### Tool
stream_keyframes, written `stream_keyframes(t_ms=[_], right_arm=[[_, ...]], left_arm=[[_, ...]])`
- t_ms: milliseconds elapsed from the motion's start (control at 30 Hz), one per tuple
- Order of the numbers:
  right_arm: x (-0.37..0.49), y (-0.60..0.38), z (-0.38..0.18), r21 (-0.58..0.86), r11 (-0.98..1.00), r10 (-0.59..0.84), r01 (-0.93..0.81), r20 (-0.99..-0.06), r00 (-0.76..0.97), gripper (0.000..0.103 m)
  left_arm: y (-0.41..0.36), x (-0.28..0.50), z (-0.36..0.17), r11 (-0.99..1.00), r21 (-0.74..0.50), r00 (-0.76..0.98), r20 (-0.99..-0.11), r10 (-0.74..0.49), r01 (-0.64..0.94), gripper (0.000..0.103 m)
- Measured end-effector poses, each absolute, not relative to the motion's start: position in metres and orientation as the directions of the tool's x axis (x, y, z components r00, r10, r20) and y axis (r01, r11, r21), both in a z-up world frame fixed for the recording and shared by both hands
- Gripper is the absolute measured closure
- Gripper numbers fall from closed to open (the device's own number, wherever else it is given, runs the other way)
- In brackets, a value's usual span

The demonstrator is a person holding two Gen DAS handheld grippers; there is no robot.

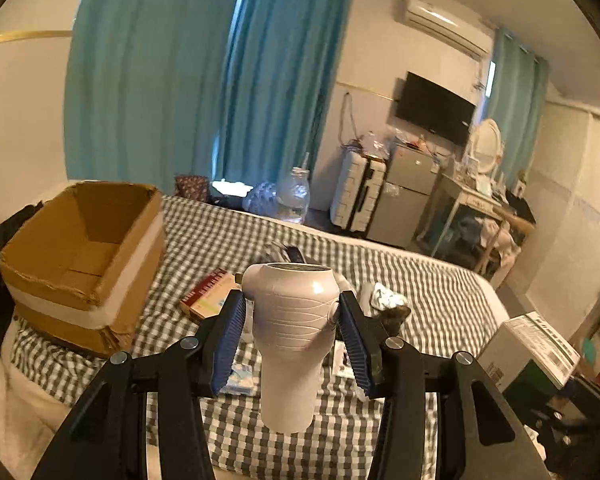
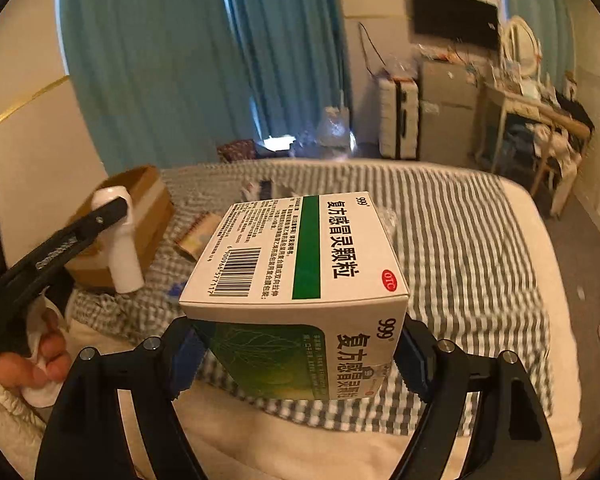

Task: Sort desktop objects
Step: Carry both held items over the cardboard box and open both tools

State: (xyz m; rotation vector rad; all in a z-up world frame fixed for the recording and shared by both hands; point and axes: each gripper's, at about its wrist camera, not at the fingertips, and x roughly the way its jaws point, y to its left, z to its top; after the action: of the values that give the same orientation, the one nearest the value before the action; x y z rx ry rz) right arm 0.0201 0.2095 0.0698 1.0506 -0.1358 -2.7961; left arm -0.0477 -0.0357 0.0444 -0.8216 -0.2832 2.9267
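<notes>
Left gripper (image 1: 294, 320) is clamped on a white plastic hairdryer-shaped gadget (image 1: 290, 332), centre frame, above the grey checked bedspread (image 1: 420, 280). Open brown cardboard box (image 1: 80, 256) sits left. Right gripper (image 2: 296, 356) squeezes a white-and-green medicine carton (image 2: 300, 280), mid-frame.

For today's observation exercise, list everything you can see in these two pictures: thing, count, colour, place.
White plastic handheld device: one, white, held in the left hand-held gripper.
White-and-green medicine box: one, held in the right hand-held gripper.
Open brown cardboard box: one, brown, on the bed's left side.
Small red-and-cream packet: one, on the checked cover.
Grey-and-white checked bed cover: one.
Clear plastic water bottle: one, beyond the bed.
Teal curtains: behind the bed.
Black wall television: one.
Left hand-held gripper: black, blue pads.
Right hand-held gripper: black, blue pads.
</notes>
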Motion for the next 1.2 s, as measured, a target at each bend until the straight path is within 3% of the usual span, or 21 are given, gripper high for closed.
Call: stream_keyframes(t_ms=[300,600,933,1200], right_arm=[[-0.004,0.149,0.131,0.091,-0.962,-0.261,0.259,-0.6,-0.756,0.023],[-0.058,0.071,0.154,0.136,-0.917,-0.382,0.376,-0.577,-0.722,0.023],[-0.128,-0.022,0.13,0.188,-0.843,-0.504,0.504,-0.605,-0.616,0.023],[-0.177,-0.106,0.072,0.3,-0.805,-0.562,0.511,-0.663,-0.495,0.023]], left_arm=[[-0.08,-0.059,0.108,-0.968,-0.237,-0.879,-0.441,0.179,-0.078,0.054],[-0.147,-0.083,0.14,-0.996,-0.08,-0.901,-0.431,0.058,-0.026,0.054],[-0.243,-0.145,0.107,-0.99,-0.053,-0.87,-0.484,-0.09,0.132,0.054],[-0.292,-0.178,0.051,-0.979,-0.068,-0.809,-0.576,-0.119,0.192,0.054]])
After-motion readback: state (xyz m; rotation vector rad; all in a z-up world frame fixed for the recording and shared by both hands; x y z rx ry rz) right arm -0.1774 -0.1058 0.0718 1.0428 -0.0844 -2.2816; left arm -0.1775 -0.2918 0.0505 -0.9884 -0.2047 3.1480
